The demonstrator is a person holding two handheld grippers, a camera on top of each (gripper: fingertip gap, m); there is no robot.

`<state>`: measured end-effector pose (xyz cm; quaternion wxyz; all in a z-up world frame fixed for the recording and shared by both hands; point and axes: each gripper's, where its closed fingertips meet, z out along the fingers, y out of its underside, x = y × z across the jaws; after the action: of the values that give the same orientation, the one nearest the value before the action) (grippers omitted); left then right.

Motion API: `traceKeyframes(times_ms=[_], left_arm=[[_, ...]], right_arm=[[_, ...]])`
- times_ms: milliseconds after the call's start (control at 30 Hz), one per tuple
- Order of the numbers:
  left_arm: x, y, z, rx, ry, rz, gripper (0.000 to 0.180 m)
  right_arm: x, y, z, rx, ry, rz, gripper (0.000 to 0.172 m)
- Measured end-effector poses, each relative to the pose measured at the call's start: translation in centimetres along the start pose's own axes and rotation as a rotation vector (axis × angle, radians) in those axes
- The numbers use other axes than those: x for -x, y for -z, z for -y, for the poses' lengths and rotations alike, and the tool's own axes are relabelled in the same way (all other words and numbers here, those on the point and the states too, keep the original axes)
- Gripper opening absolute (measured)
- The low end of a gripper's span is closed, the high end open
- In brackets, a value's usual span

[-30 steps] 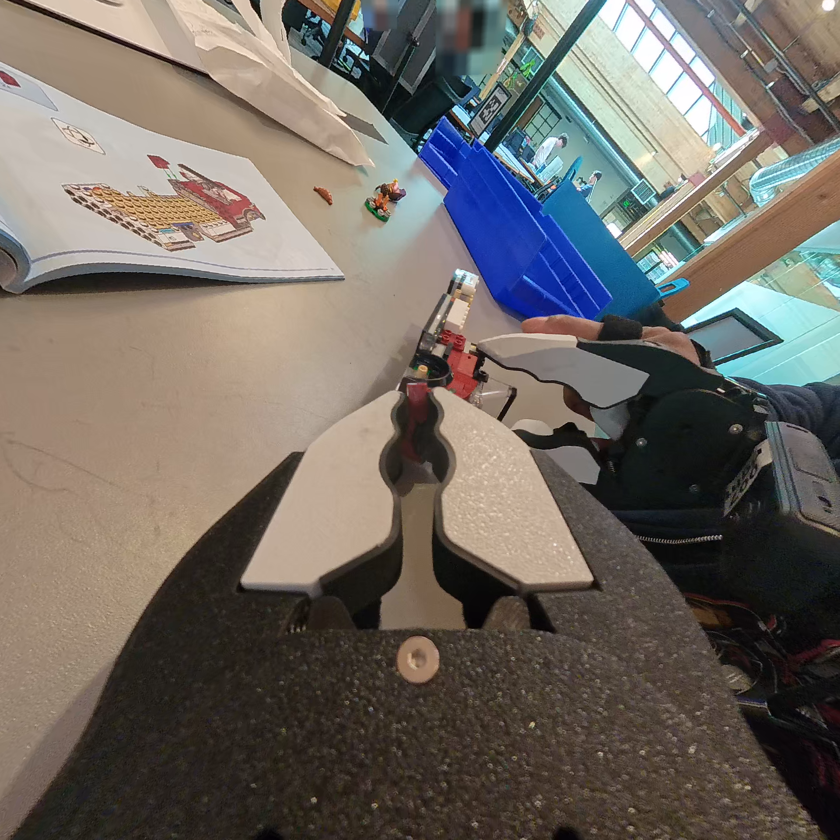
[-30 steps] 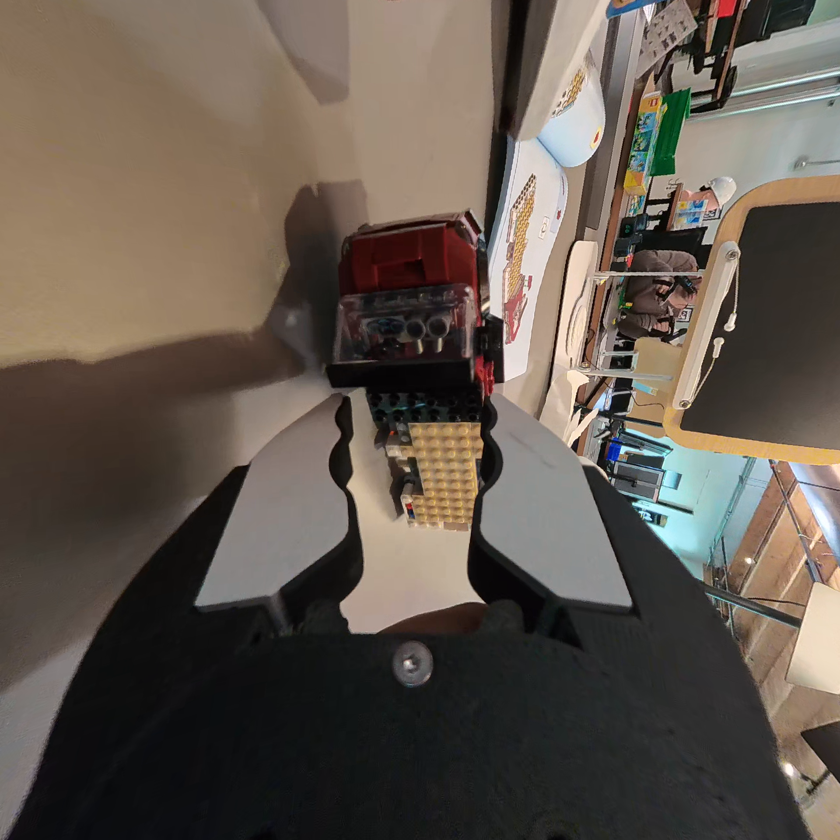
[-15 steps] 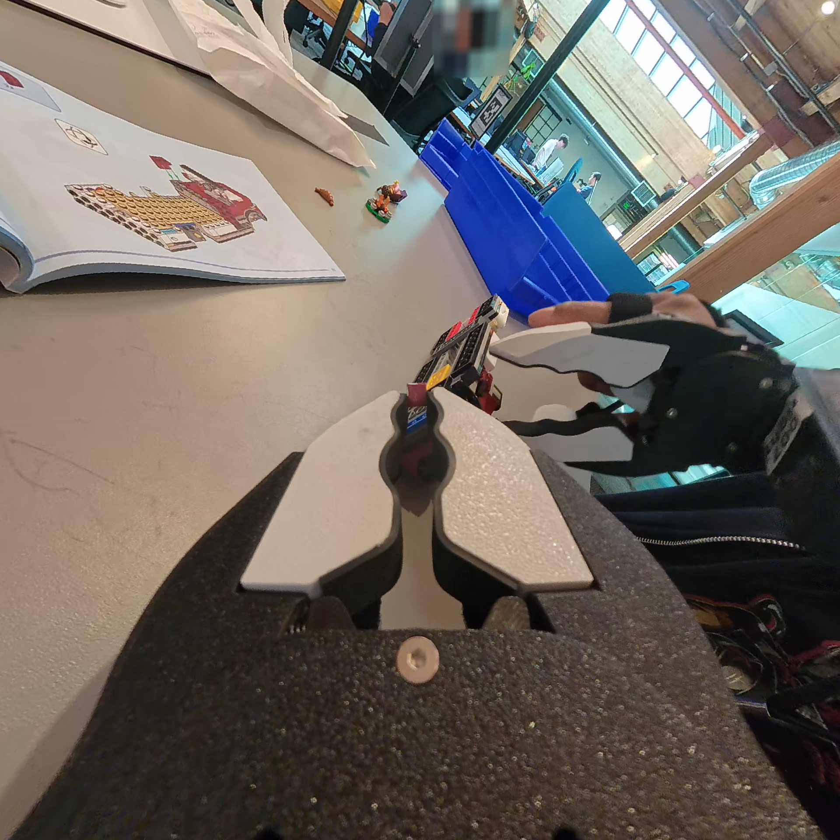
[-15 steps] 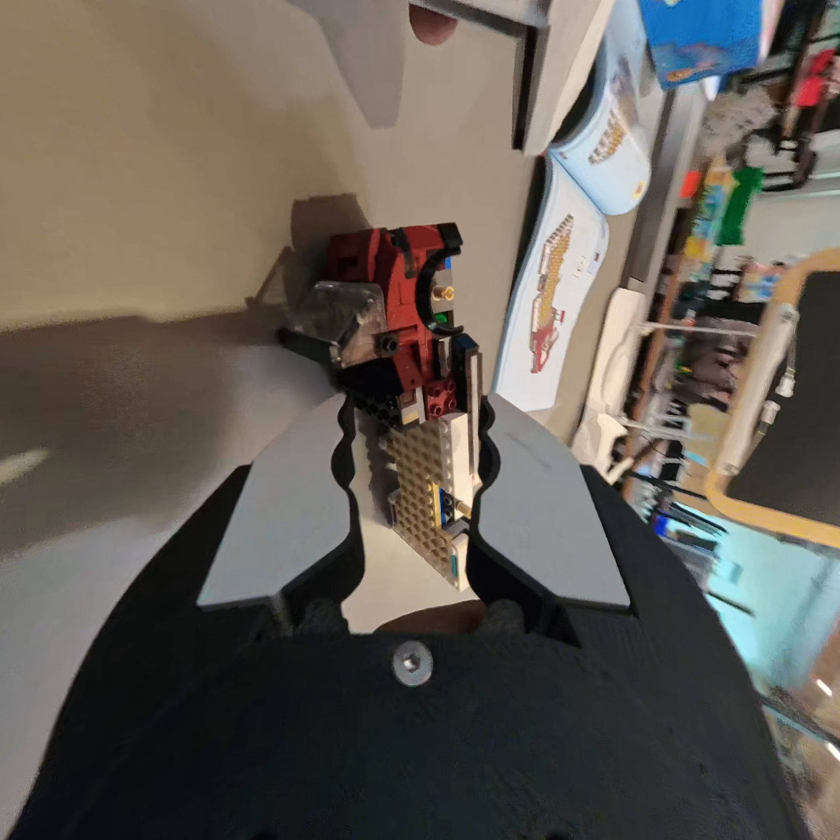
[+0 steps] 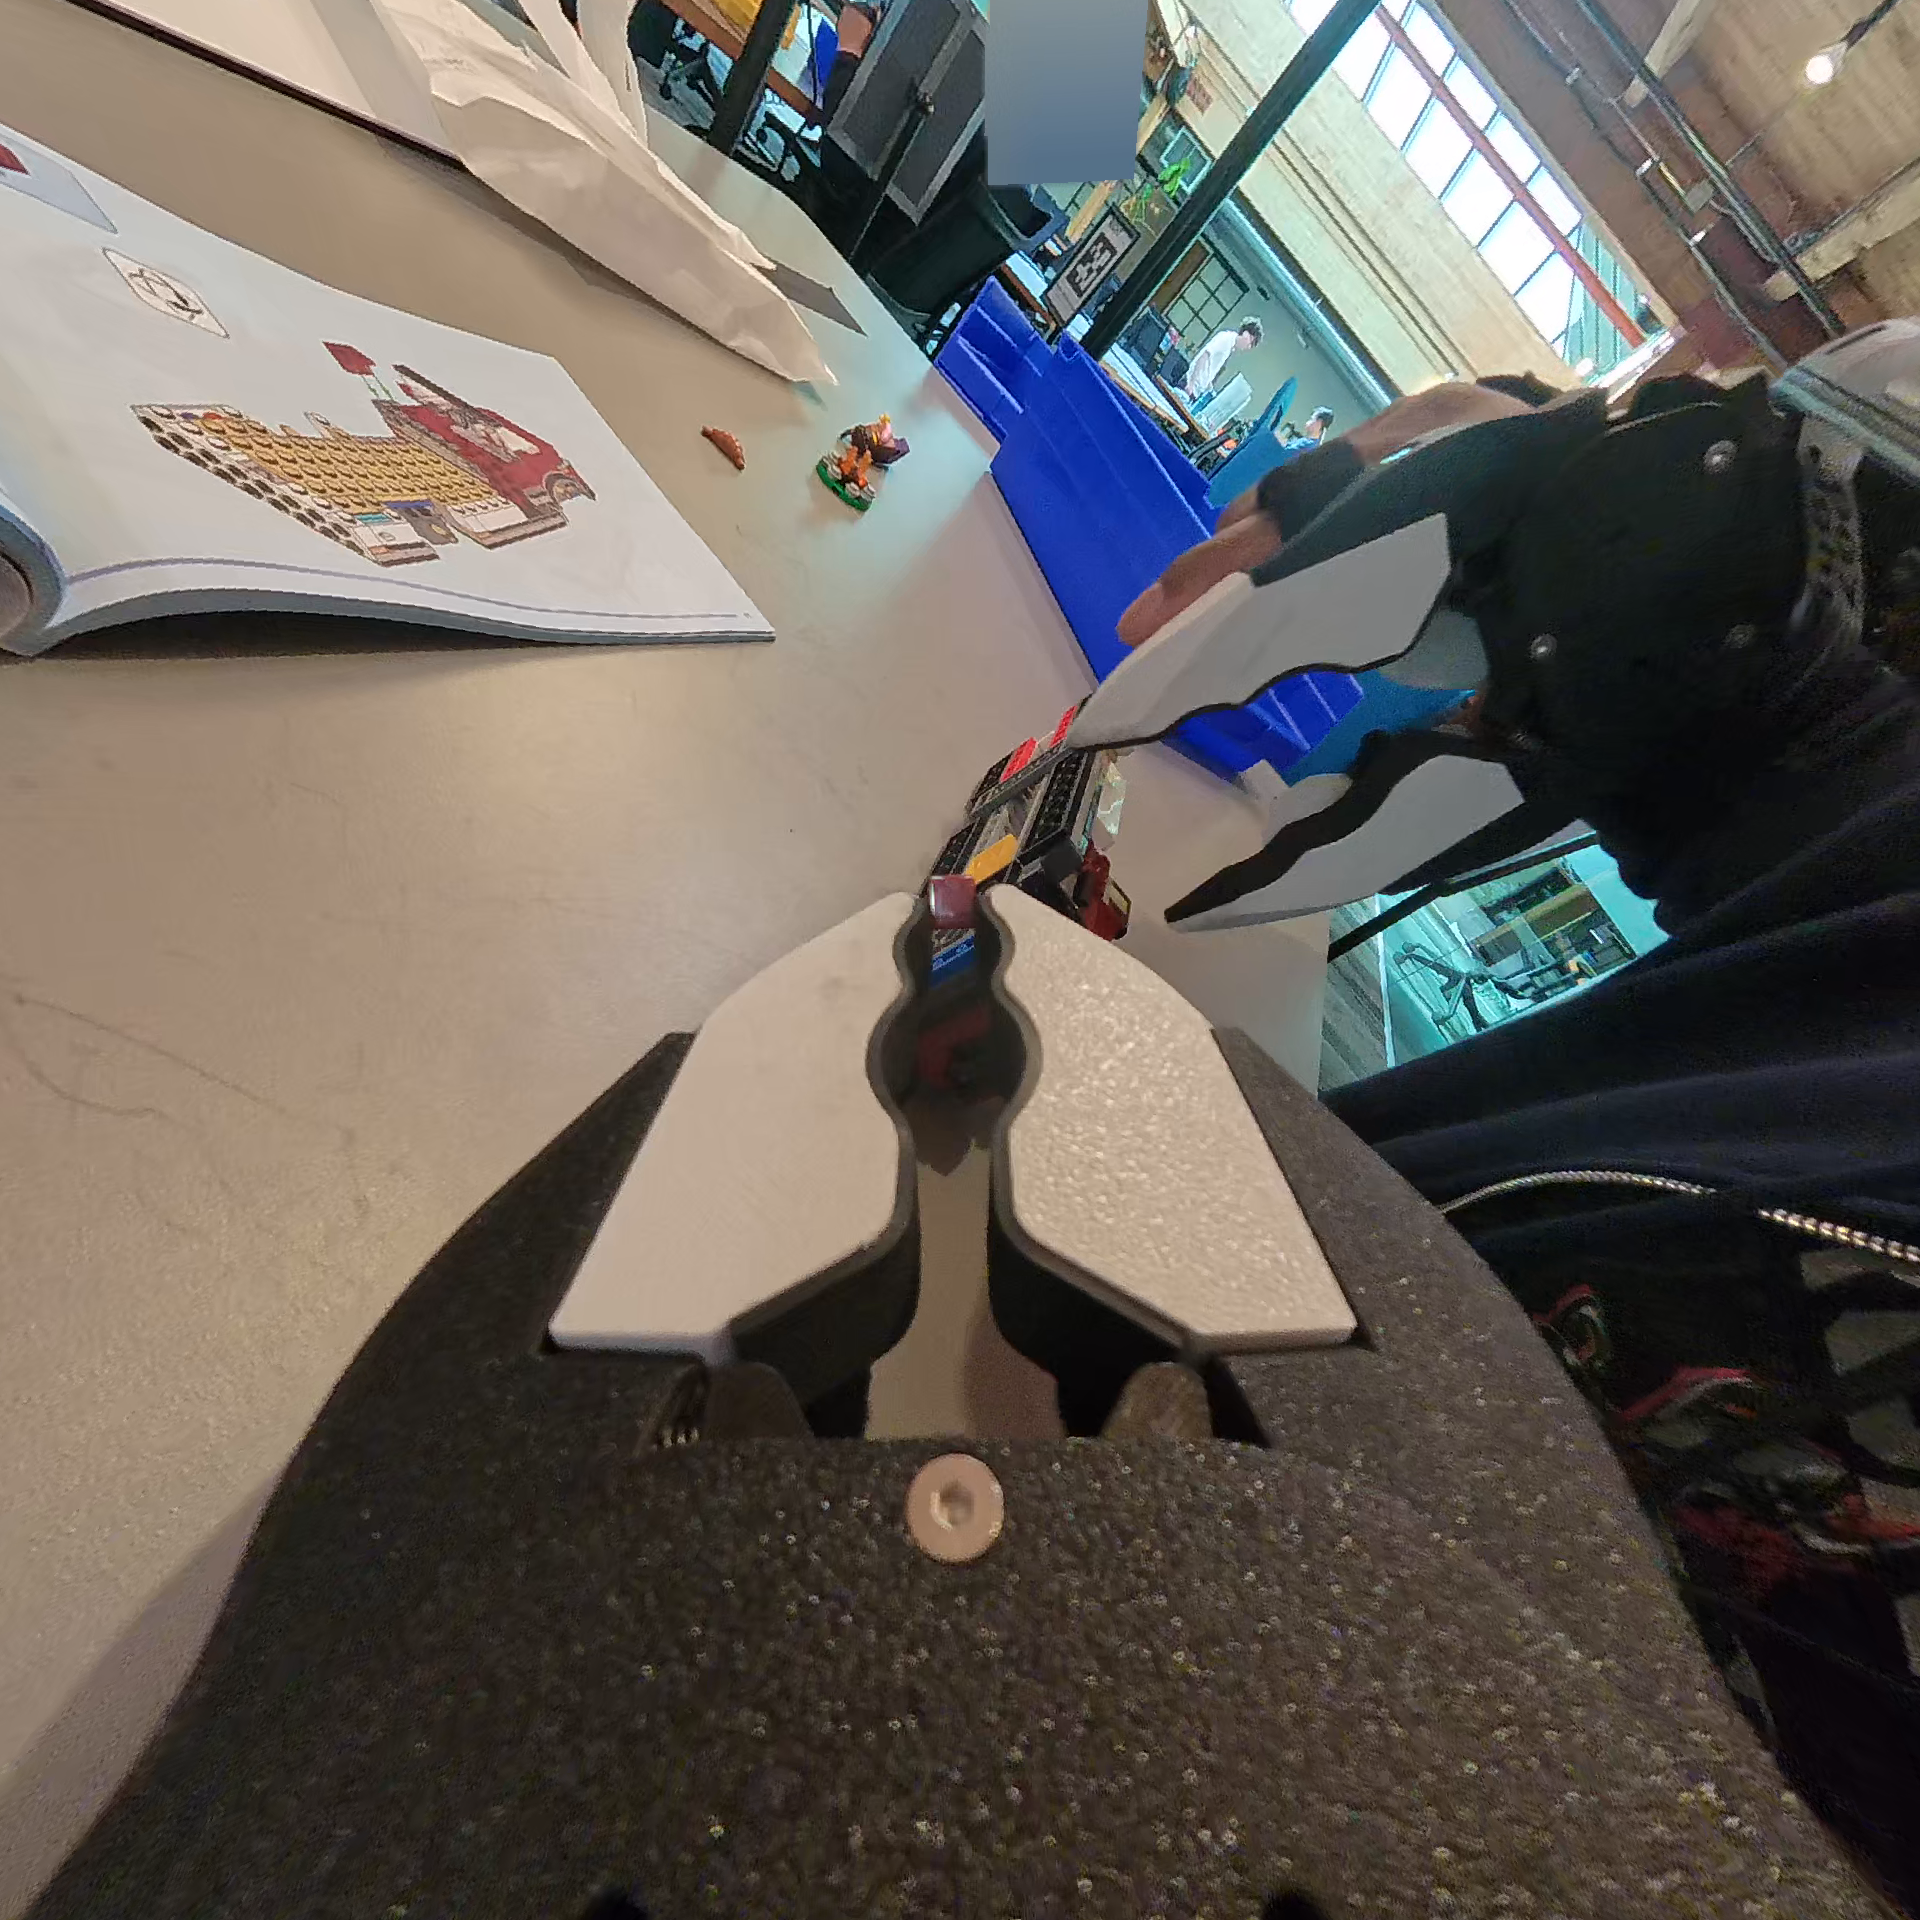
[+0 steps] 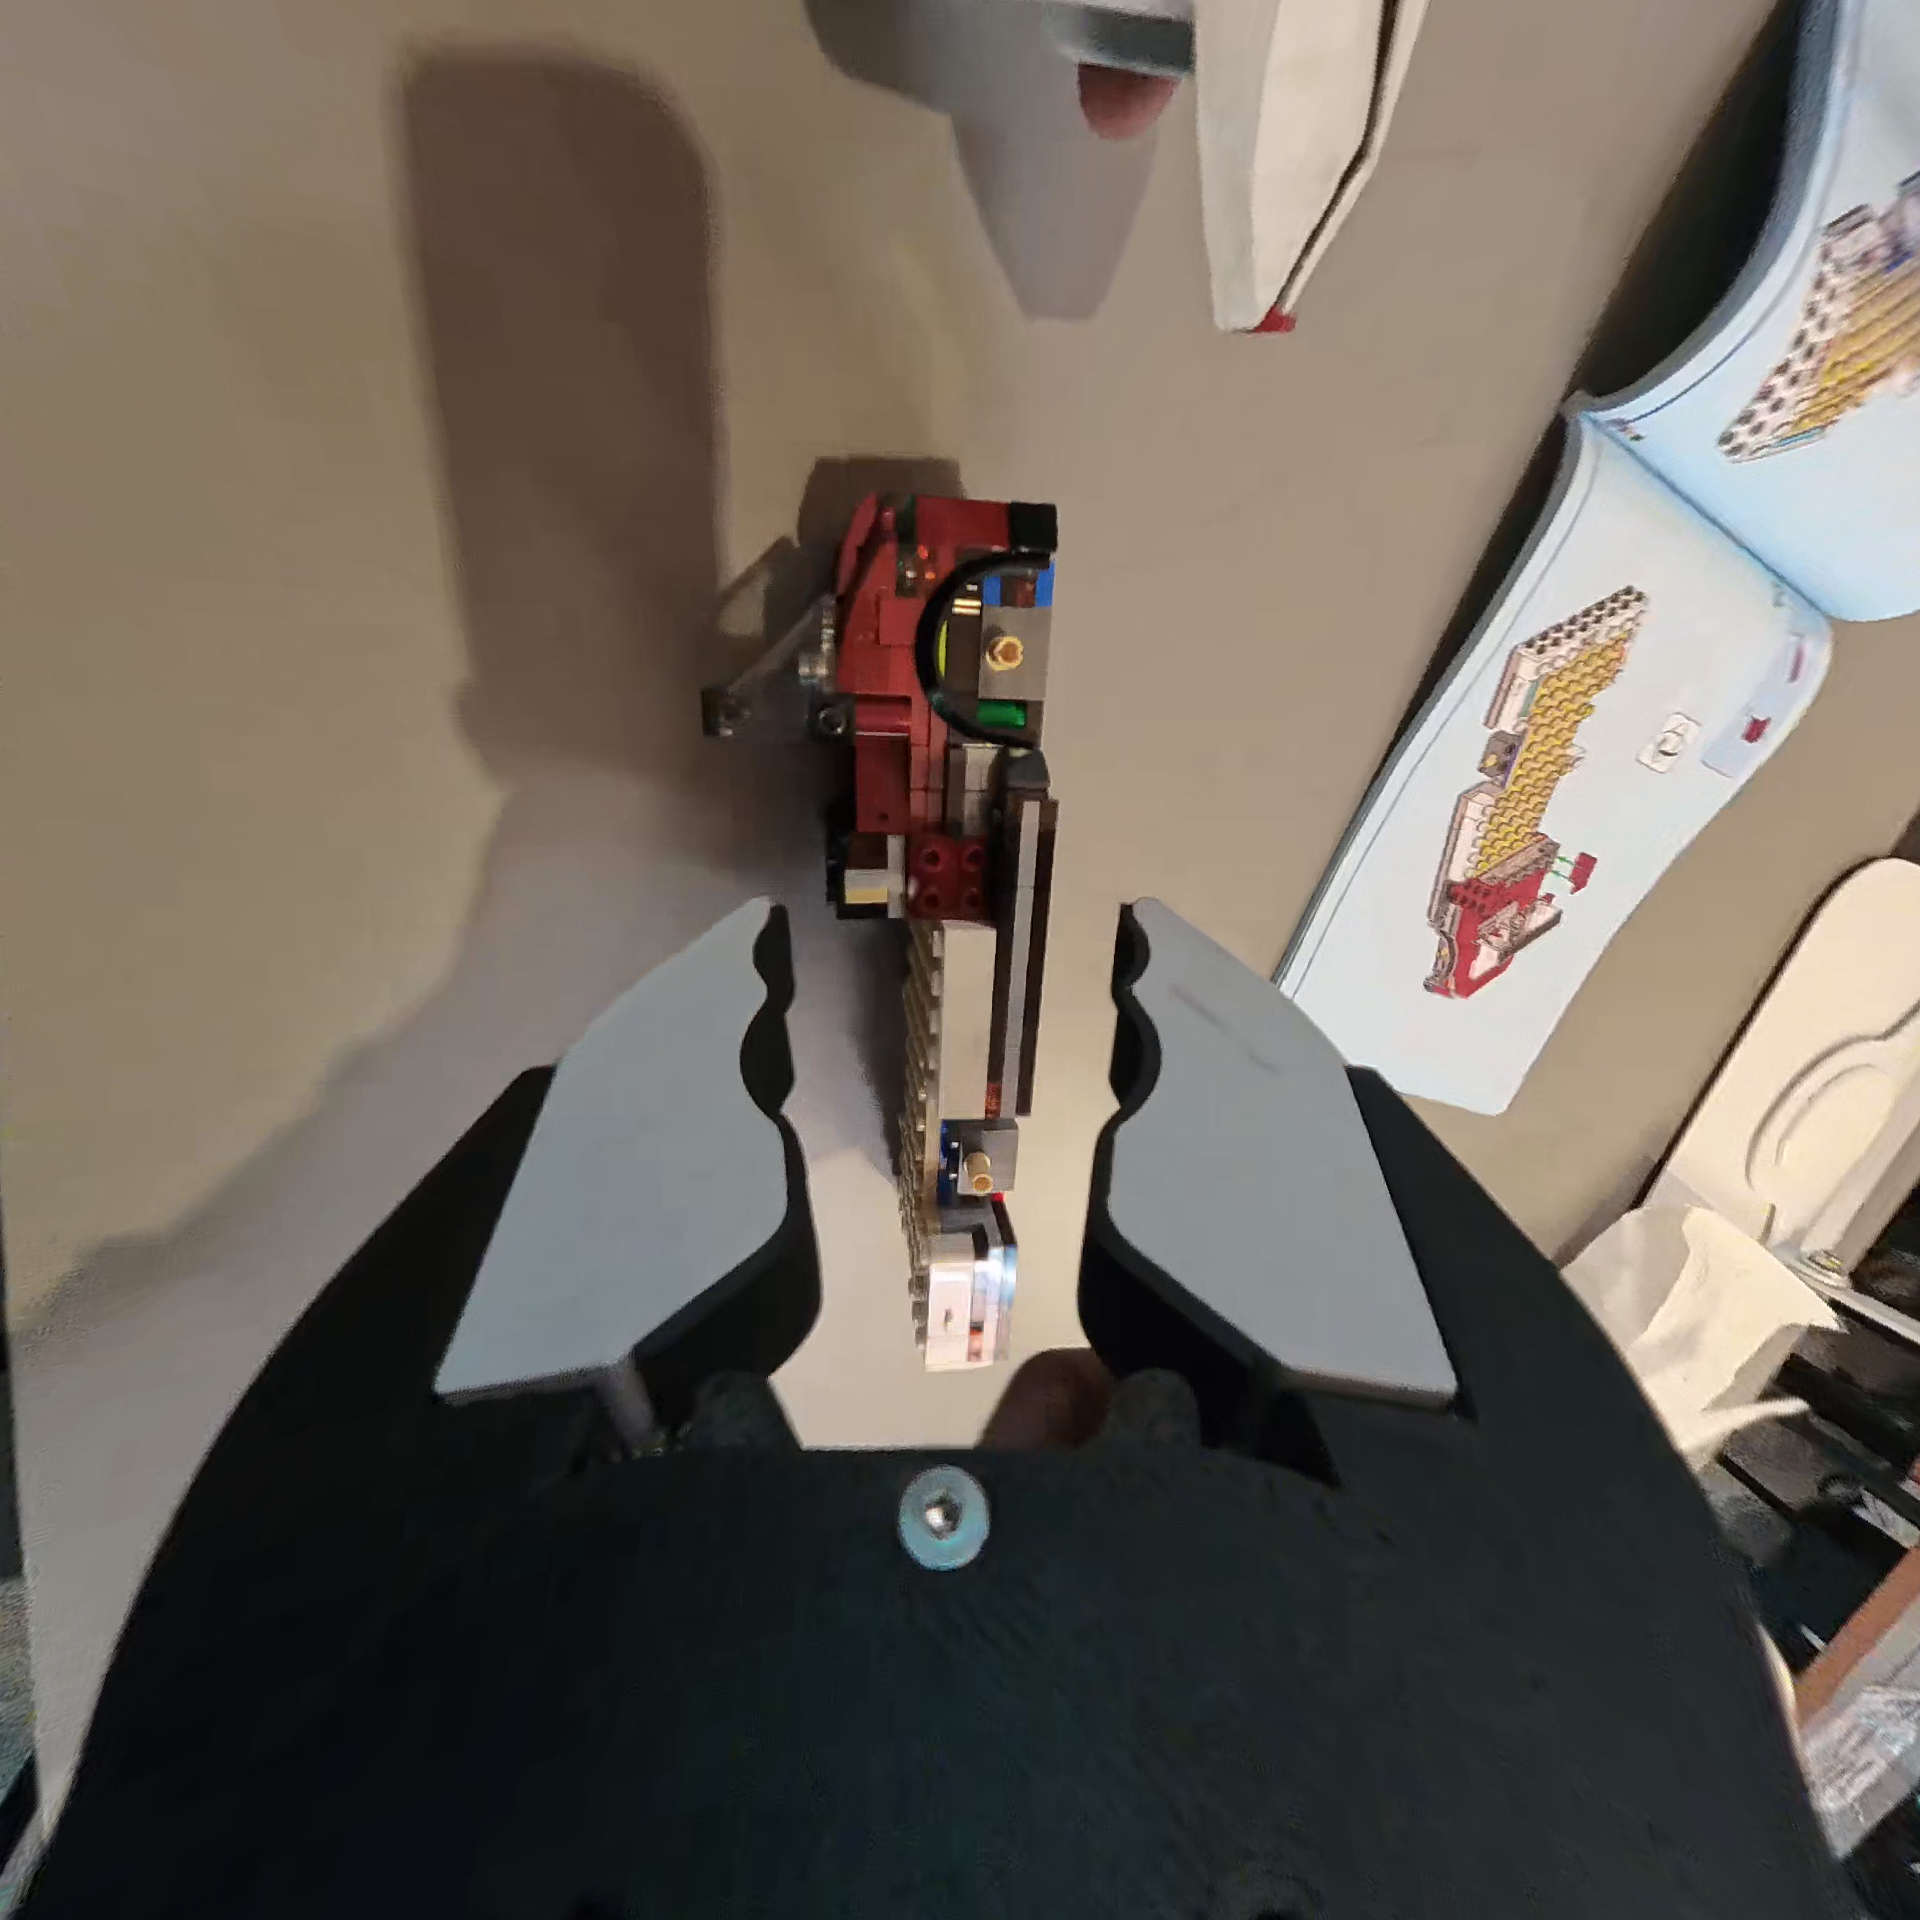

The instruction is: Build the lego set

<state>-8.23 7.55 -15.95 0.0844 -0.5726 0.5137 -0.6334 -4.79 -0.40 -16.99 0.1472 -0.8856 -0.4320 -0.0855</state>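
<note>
The left gripper (image 5: 954,914) pinched a small dark-red brick (image 5: 951,900). The right gripper (image 6: 951,914), jaws spread, straddled the brick truck (image 6: 961,831), seemingly untouched, lying near the table's (image 5: 364,883) edge.

Daylight floods through high windows (image 5: 1496,197) at upper right; soft shadows cross the bench (image 6: 260,520), and fisheye distortion bends blurred frame edges.
</note>
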Motion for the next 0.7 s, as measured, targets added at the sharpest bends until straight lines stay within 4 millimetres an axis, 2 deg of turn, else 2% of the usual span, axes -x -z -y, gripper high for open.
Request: traceKeyframes(times_ms=[200,233,433,700], left_arm=[[0.2,0.1,0.3,-0.001,0.011,-0.006,0.007],[0.2,0.1,0.3,-0.001,0.015,-0.011,0.007],[-0.1,0.2,0.3,-0.002,0.023,-0.036,0.007],[-0.2,0.3,0.3,-0.011,0.028,-0.045,0.007]], right_arm=[[-0.3,-1.2,1.2,-0.066,-0.048,0.087,0.064],[-0.1,-1.4,1.3,-0.064,-0.048,0.109,0.060],[0.2,-2.6,1.1,-0.026,-0.027,0.190,0.064],[0.6,-3.5,0.7,0.029,-0.025,0.221,0.058]])
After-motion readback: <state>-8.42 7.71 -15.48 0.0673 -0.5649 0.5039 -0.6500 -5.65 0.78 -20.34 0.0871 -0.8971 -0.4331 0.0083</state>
